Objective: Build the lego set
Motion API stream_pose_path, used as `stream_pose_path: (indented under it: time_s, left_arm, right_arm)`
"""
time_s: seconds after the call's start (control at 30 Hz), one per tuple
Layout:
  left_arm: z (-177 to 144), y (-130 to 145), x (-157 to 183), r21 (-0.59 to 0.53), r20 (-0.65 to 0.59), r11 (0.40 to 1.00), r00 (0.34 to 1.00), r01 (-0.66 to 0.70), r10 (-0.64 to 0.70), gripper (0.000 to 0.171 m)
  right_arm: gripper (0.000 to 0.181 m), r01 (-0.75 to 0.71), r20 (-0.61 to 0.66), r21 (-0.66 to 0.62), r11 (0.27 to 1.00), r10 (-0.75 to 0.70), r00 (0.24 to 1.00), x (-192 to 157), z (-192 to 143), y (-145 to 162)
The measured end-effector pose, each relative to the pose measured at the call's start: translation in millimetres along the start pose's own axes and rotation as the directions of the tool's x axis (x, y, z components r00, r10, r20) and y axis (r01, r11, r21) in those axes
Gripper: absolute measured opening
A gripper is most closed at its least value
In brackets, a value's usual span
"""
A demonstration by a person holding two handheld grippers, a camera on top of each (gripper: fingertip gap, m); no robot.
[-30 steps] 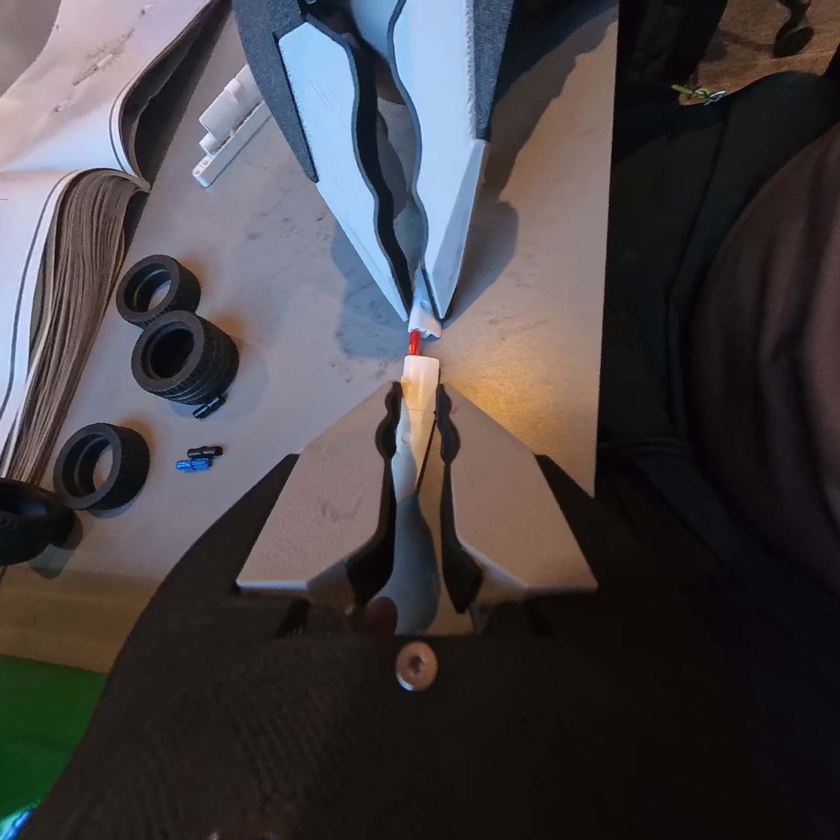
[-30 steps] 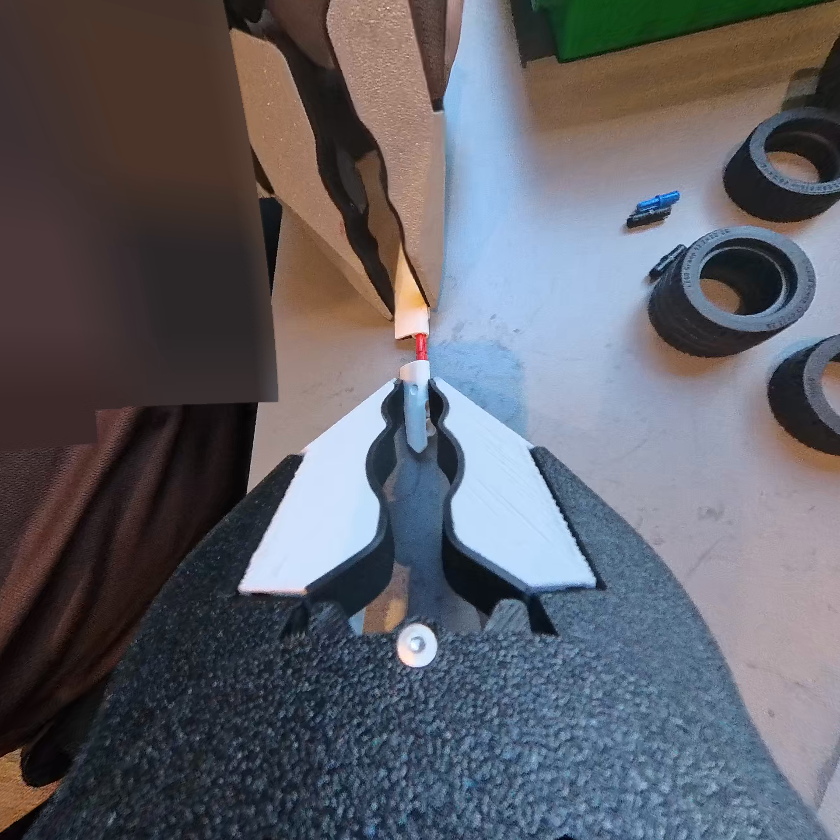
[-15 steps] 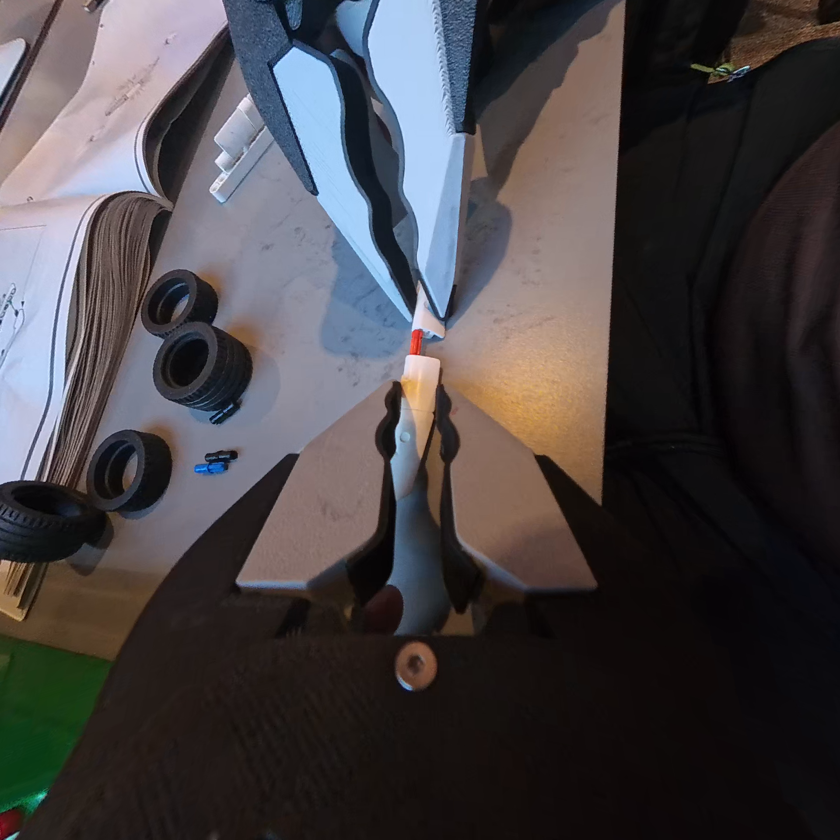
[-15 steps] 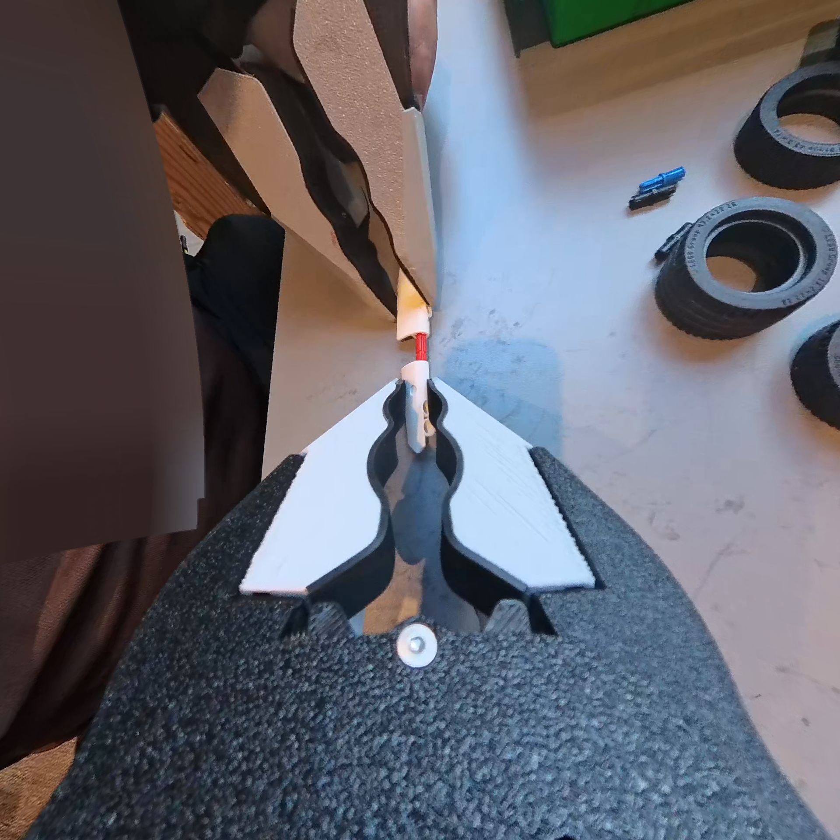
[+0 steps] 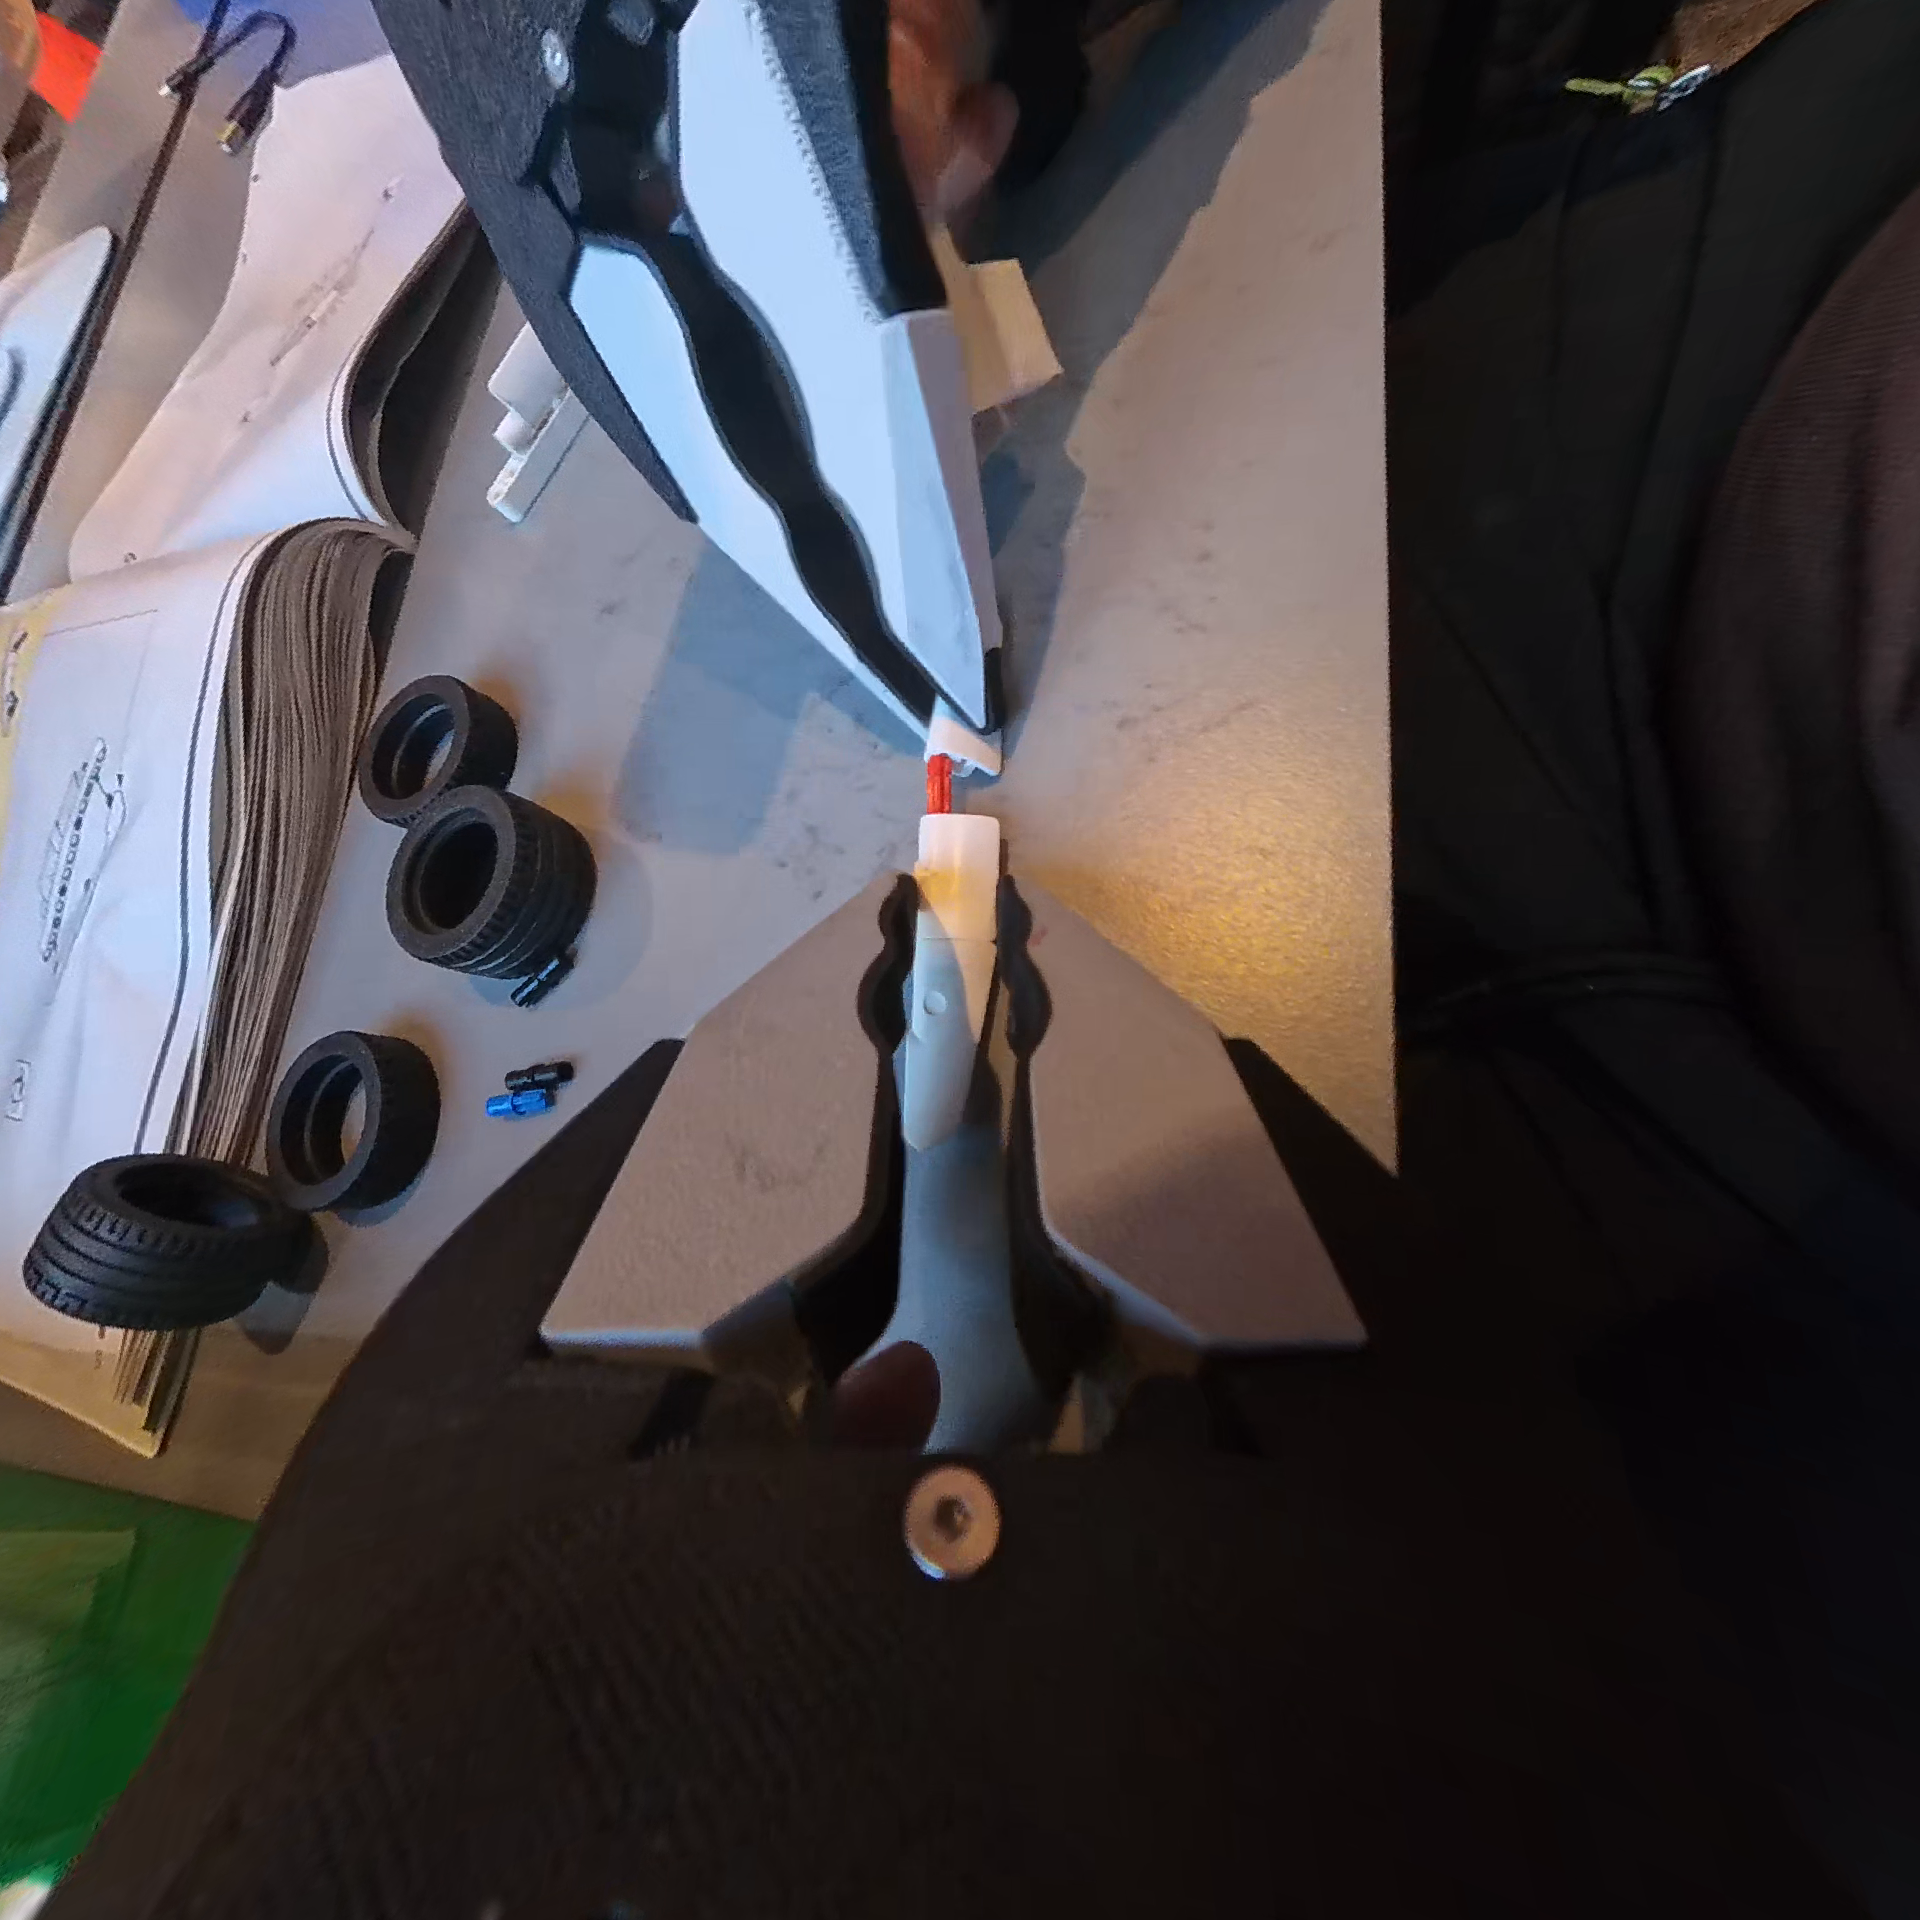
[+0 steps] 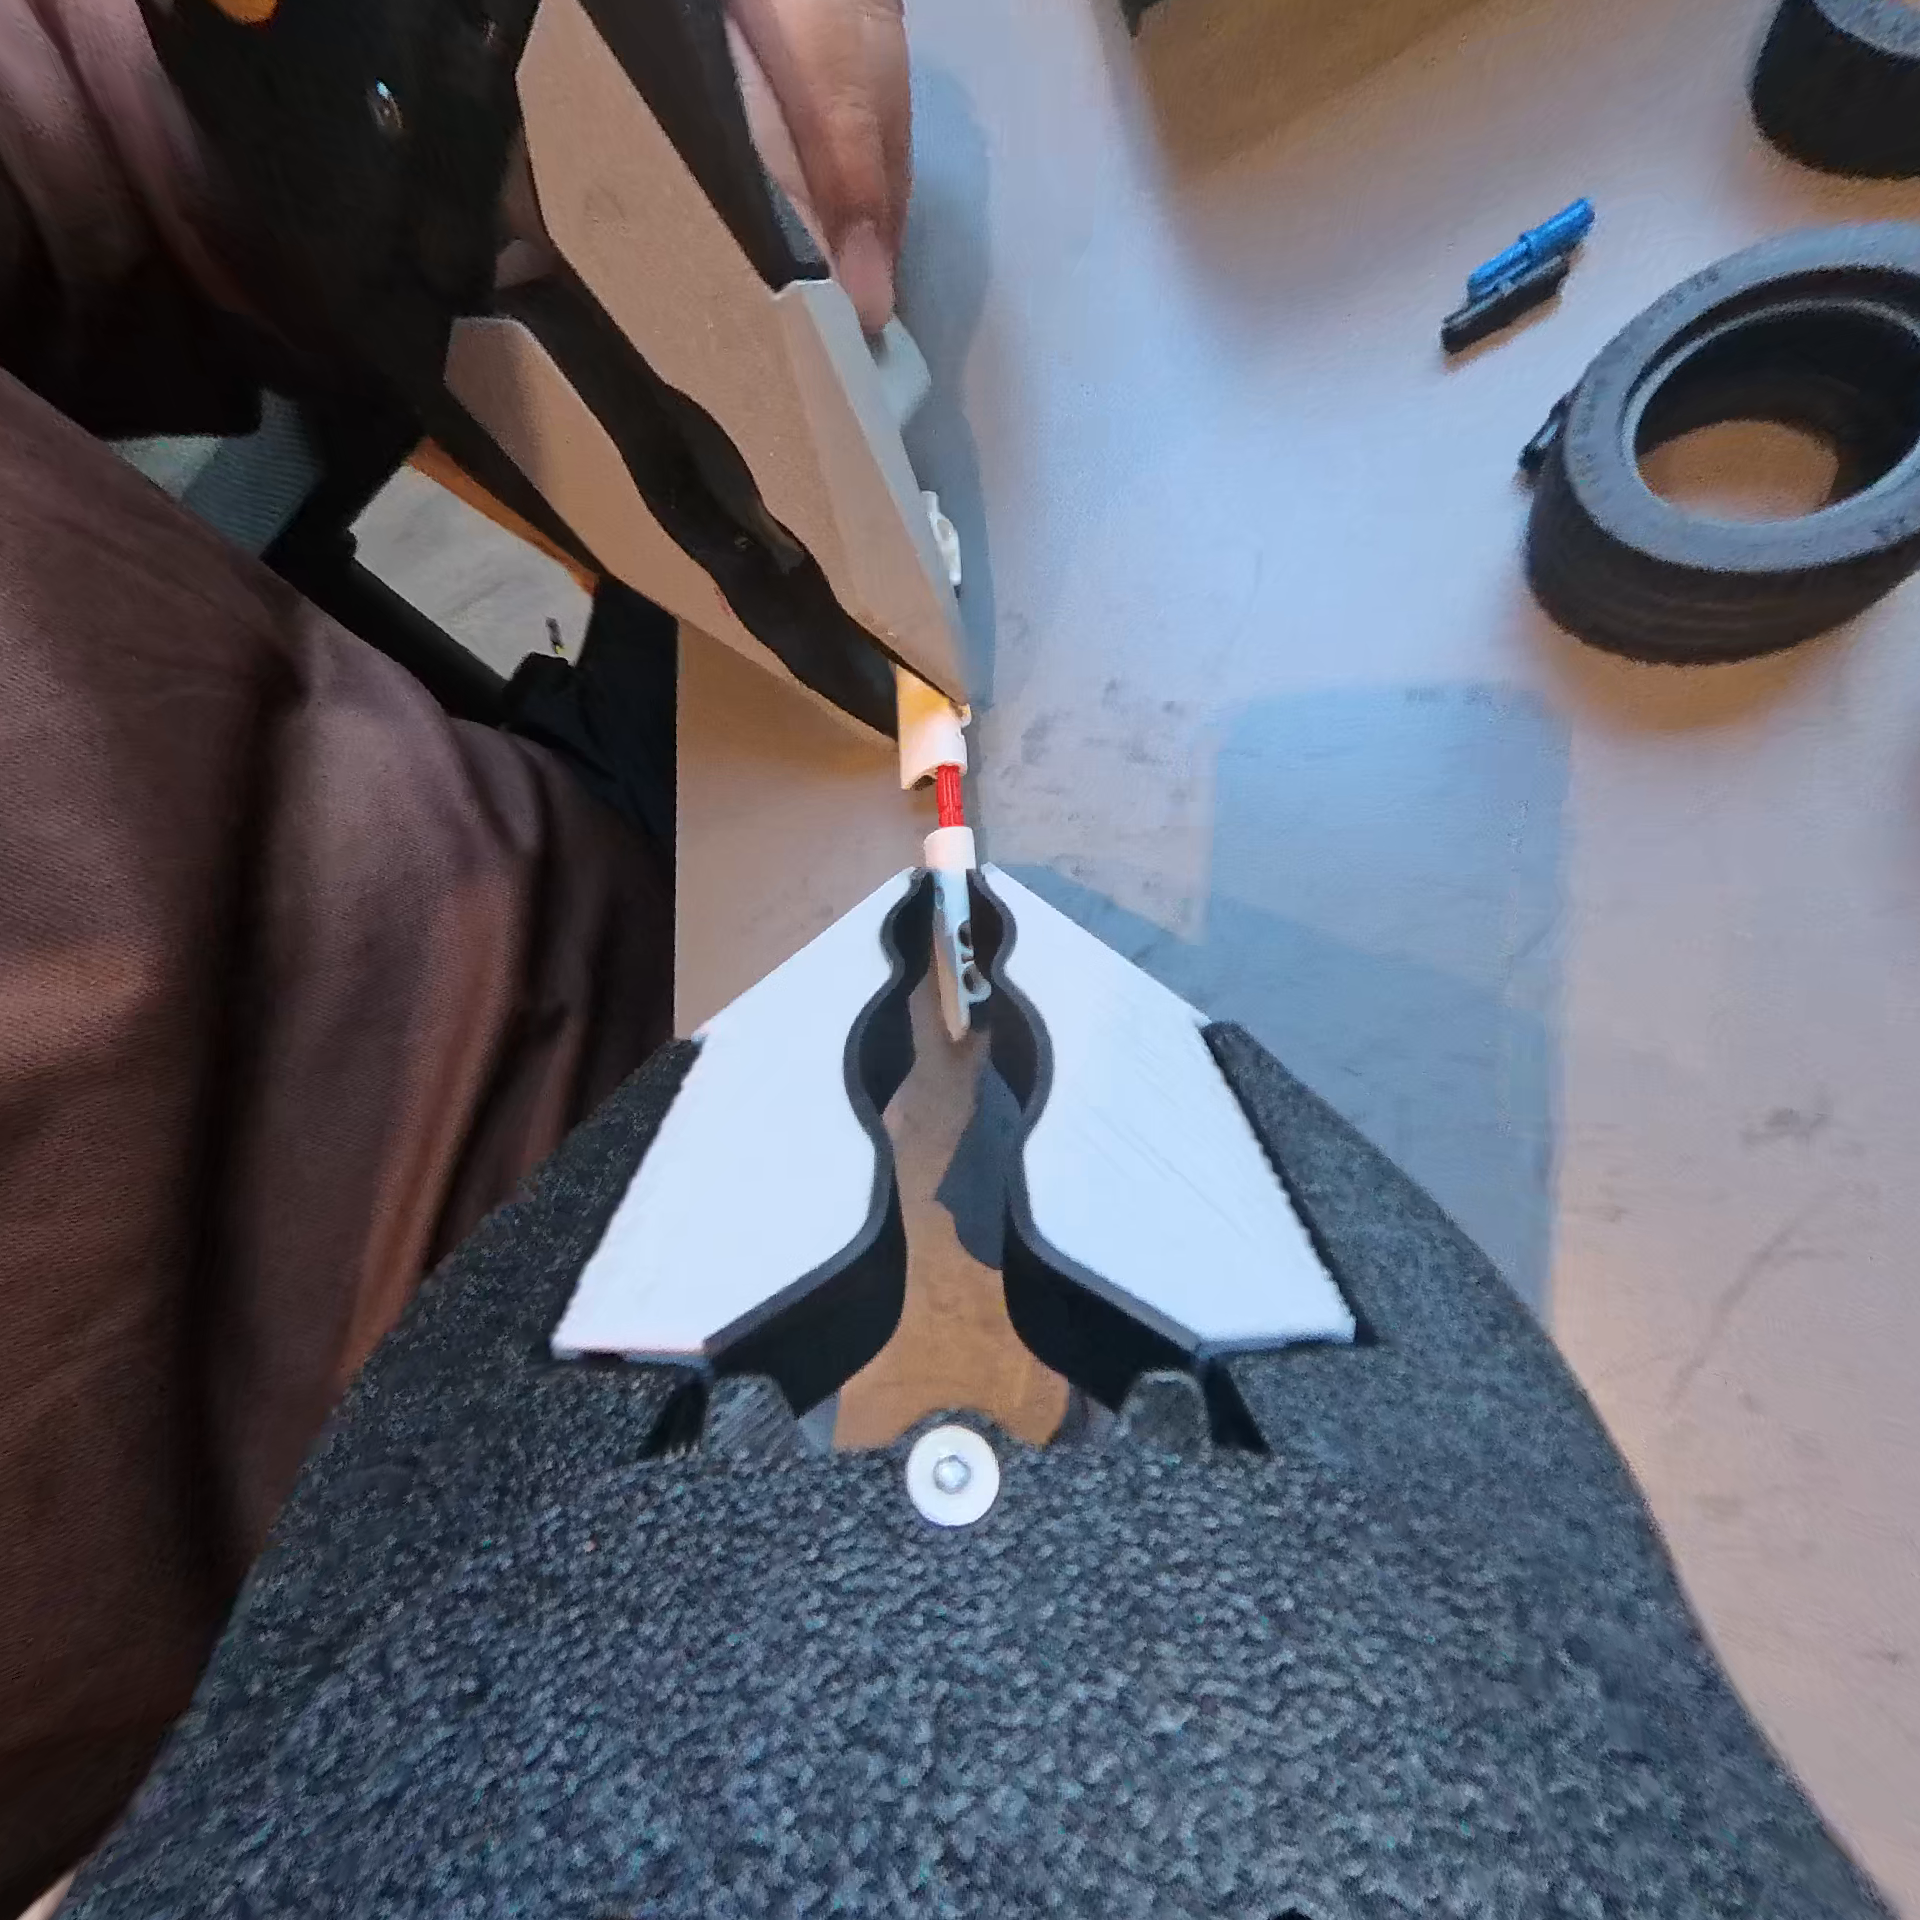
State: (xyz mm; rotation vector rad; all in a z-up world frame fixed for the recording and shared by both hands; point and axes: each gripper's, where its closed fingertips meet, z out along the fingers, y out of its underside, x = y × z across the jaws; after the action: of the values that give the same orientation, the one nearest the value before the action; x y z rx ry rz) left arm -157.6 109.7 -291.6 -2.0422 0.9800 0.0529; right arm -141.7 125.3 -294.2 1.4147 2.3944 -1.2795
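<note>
While the left gripper (image 5: 958, 894) pinches one white connector (image 5: 956, 868) and the right gripper (image 6: 951, 871) pinches another white piece (image 6: 954, 914), a red axle (image 6: 947, 798) bridges them tip to tip above the table (image 6: 1351, 623), its long axis along both sets of fingers; pushing straight together should seat it.

Most of the white piece (image 5: 940, 1023) I hold on the left is sunk between my fingers (image 5: 769, 1143), its shape lost there. The red axle (image 6: 948, 798) buries both ends in white parts. My other fingers (image 5: 821, 436) cover part of a white beam (image 5: 535, 442) on the tabletop (image 5: 1195, 623). One tyre (image 6: 1844, 88) is cut off by the frame's corner. The booklet's (image 5: 94, 831) drawings are too small to make out.
</note>
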Motion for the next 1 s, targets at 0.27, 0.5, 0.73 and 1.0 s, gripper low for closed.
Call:
stream_pose_path:
  time_s: [0.27,0.5,0.73,1.0]
  left_arm:
    - [0.3,-1.3,-2.5,0.02,0.076,0.987,0.985,-0.158,0.156,0.012]
    - [0.7,-1.6,-3.2,0.017,0.103,0.978,0.974,-0.206,0.203,0.012]
    - [2.4,-2.3,-4.2,0.003,0.072,0.977,0.974,-0.215,0.214,0.012]
    - [5.1,-4.3,-3.7,0.041,0.027,0.984,0.984,-0.176,0.175,0.012]
  right_arm:
    - [0.007,-0.074,0.061,-0.008,0.997,0.074,0.995,-1.8,-0.7,1.2]
    - [0.007,-0.091,0.086,-0.012,0.996,0.091,0.992,-2.3,-0.8,0.5]
    - [0.007,-0.054,0.061,-0.018,0.998,0.055,0.997,-0.8,-1.2,0.8]
    - [0.006,-0.028,0.052,-0.078,0.997,0.032,0.998,-0.5,-0.3,0.2]
